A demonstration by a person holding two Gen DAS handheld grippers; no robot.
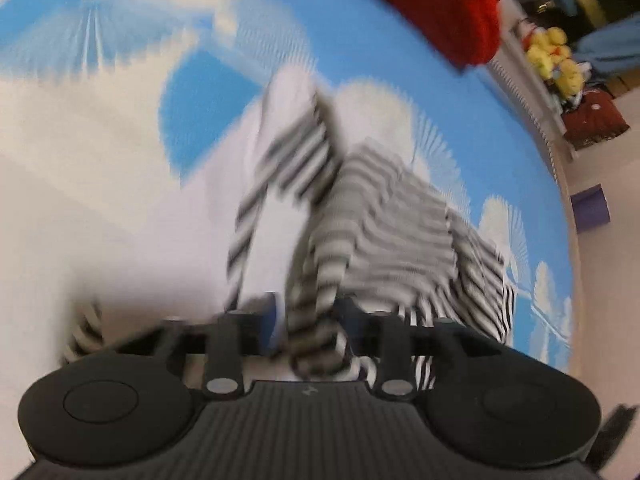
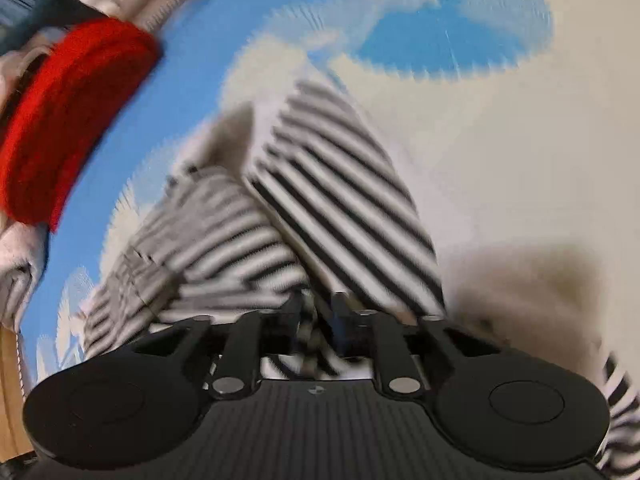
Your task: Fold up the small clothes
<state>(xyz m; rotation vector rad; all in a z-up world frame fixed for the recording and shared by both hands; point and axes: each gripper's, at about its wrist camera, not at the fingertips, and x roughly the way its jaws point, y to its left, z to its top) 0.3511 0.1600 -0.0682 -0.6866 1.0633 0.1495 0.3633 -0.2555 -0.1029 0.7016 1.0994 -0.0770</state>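
Striped garment [image 1: 360, 216]: black-and-white, bunched in a heap in the middle of the sheet, running down to both grippers; blurred in both views.
Left gripper [image 1: 310, 320]: pointing steeply down at the heap; a twisted fold of striped cloth sits between its fingers. The picture is too smeared to tell whether the pads press on it.
Right gripper [image 2: 318, 312]: also angled down; its fingers stand close together with a narrow strip of the striped cloth between them. I cannot tell if it is pinched or loose.
Sheet [image 1: 224, 92]: blue with white clouds, spread flat under everything.
Red cloth [image 1: 436, 4]: folded, at one o'clock in the left view, ten o'clock in the right view, well apart from the stripes.
Yellow soft toys [image 1: 554, 58]: at two o'clock past the sheet's edge, left view only.
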